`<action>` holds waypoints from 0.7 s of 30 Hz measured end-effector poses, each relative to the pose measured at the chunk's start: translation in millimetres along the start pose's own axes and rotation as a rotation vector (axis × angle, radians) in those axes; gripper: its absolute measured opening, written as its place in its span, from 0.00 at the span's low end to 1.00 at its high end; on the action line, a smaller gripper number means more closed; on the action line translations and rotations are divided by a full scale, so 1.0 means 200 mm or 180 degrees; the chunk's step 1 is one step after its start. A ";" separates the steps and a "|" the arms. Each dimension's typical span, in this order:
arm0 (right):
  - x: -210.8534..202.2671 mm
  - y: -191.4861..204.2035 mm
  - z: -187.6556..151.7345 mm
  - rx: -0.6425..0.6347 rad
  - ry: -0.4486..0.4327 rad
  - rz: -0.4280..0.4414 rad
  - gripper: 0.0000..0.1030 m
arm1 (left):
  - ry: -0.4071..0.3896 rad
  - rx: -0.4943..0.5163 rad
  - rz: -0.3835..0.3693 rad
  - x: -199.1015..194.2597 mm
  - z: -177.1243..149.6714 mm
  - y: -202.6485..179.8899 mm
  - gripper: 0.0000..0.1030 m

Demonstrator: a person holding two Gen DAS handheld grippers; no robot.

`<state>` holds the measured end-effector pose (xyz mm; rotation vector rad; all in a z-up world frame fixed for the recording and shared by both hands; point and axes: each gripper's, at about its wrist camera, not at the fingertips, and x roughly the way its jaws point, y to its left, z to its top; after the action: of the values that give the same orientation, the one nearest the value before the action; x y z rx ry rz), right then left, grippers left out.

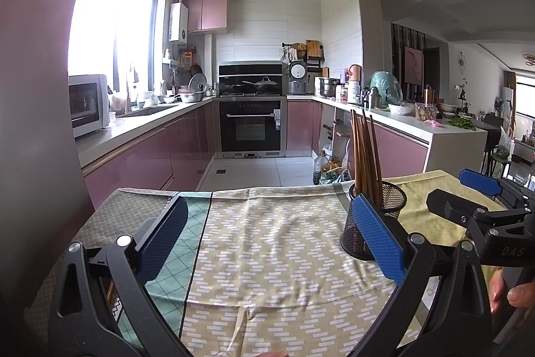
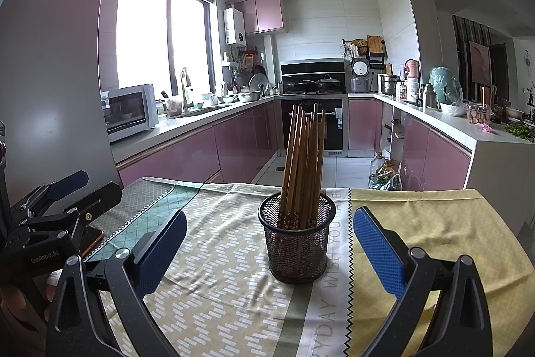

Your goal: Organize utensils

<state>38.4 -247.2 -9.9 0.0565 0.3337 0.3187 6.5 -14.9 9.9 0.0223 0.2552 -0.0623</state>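
Observation:
A black mesh holder (image 2: pixel 297 243) stands on the patterned tablecloth (image 2: pixel 214 256) with several wooden chopsticks (image 2: pixel 302 163) upright in it. My right gripper (image 2: pixel 269 248) is open and empty, its blue pads on either side of the holder, a little nearer than it. In the left wrist view the holder (image 1: pixel 384 206) and chopsticks (image 1: pixel 366 153) stand just behind my left gripper's right pad. My left gripper (image 1: pixel 271 240) is open and empty over the cloth (image 1: pixel 267 240). The right gripper (image 1: pixel 481 189) shows at the right edge there, and the left gripper (image 2: pixel 67 186) at the left edge of the right wrist view.
The table's far edge (image 2: pixel 234 184) drops off to a kitchen floor. Pink cabinets (image 2: pixel 187 156) and counters run along both sides, with an oven (image 1: pixel 250 126) at the back. A dark flat object (image 2: pixel 95 238) lies on the cloth under the left gripper.

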 end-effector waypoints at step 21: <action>0.00 0.00 0.00 0.0004 -0.0007 0.0003 0.94 | 0.0007 -0.0005 -0.0011 0.00 0.00 -0.01 0.94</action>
<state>37.7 -247.3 -9.4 0.0583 0.3317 0.3194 6.4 -16.5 9.1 0.0204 0.2575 -0.0654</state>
